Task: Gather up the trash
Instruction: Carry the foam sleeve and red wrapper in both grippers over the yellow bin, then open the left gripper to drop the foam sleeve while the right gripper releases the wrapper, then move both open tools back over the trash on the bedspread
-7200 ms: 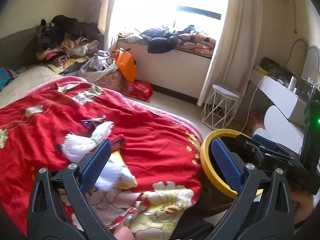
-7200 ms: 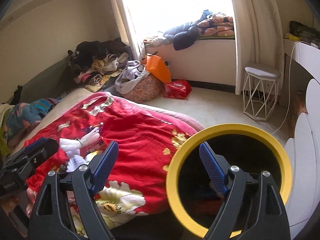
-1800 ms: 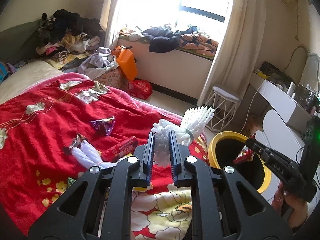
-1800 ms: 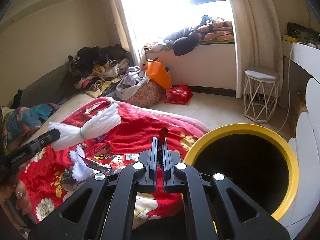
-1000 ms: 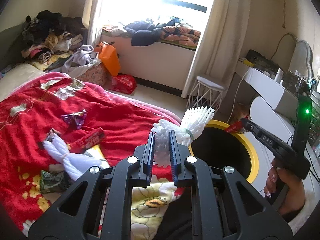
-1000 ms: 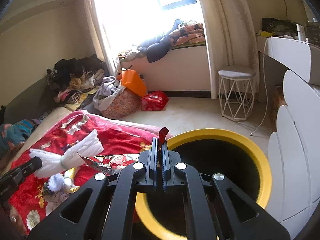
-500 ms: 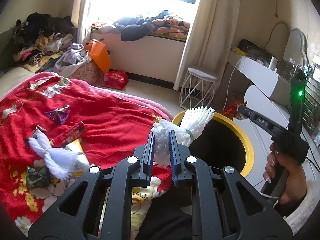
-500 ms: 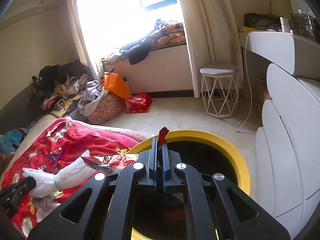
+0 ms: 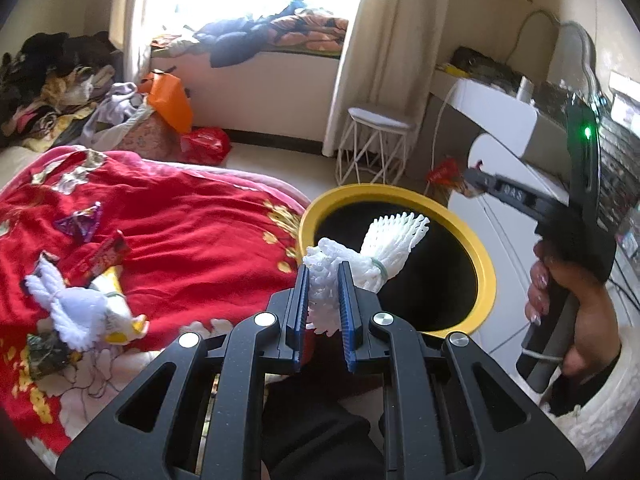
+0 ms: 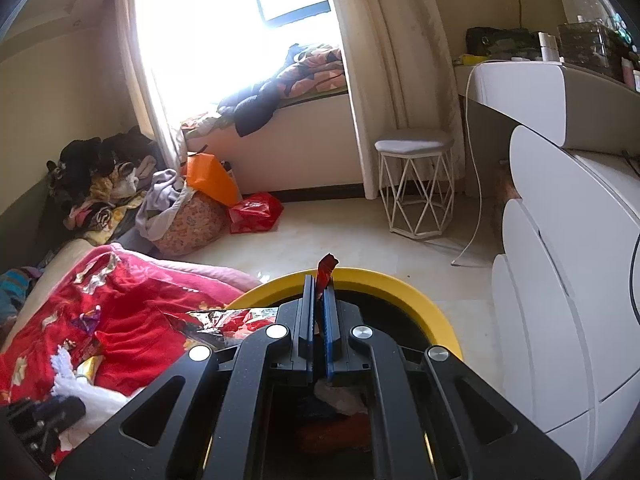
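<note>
Left jaws: the left gripper (image 9: 323, 280) is clamped on a white foam-mesh fruit sleeve tied at its waist with a band (image 9: 372, 252), whose fanned end hangs over the bin mouth.
Right jaws: the right gripper (image 10: 319, 300) is pressed together on a red foil snack wrapper (image 10: 326, 266); a wider crumpled part of it shows to the left of the fingers.
Bin: a round bin with a yellow rim and black inside (image 9: 486, 264) stands just beside the foot of the red floral bedspread (image 9: 192, 224).
Step in hand: carrying; both pieces look poised above the opening, not yet dropped.
Next move: probably parting each pair of jaws in turn. The light mesh may cling to the ribbed pads, so a small shake could be needed.
Still to collect: a second white mesh sleeve (image 9: 72, 300), a long red wrapper (image 9: 102, 258) and a purple foil wrapper (image 9: 82, 224) lie on the bedspread.
Left view only: the person's hand (image 9: 568, 304) on the right tool's handle, and the leftover litter laid out clearly.
Right view only: rubbish already at the bin's bottom (image 10: 340, 396).
</note>
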Demonstrator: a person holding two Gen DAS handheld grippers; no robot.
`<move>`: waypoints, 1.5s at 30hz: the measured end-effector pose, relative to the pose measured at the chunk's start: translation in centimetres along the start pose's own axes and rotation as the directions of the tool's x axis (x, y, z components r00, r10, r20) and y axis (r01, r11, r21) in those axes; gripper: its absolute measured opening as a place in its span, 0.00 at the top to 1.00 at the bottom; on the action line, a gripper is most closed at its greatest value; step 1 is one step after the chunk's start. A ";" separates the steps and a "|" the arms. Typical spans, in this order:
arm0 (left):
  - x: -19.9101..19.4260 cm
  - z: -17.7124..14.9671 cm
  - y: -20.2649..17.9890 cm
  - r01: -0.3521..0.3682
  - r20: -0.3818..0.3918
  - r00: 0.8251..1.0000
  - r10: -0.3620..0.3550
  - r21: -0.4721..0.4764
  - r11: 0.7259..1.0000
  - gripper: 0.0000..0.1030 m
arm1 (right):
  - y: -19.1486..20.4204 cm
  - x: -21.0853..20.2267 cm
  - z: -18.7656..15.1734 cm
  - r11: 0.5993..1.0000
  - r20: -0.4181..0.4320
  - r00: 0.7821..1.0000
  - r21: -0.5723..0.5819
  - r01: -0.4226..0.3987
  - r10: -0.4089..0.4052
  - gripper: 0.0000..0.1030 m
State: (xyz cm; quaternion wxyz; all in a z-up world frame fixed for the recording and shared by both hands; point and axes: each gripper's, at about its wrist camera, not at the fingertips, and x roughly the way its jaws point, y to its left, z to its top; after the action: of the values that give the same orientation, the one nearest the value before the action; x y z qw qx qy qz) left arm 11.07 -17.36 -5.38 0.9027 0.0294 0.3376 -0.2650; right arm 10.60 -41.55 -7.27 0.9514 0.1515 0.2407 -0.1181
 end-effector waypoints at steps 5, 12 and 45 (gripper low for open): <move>1.4 -0.4 -1.2 0.017 -0.035 0.999 -0.016 0.021 1.000 0.90 | -0.8 0.4 -0.1 1.000 -0.010 1.000 0.006 0.007 -0.007 0.96; 3.1 -0.3 -2.7 0.042 -0.069 0.997 -0.038 0.058 0.997 0.90 | -1.5 1.3 -0.4 1.000 -0.032 0.999 0.009 0.023 -0.022 0.96; 4.7 0.3 -2.9 0.148 -0.008 0.989 -0.148 -0.053 0.988 0.11 | -3.8 3.3 -0.8 0.996 -0.077 0.997 0.081 0.024 -0.017 0.49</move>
State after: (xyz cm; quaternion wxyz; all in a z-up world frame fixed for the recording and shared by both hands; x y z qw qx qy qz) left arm 12.81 -22.13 -7.70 0.8789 -0.0176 0.3512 -0.3223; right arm 11.93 -45.26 -10.48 0.9332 0.1925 0.2732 -0.1317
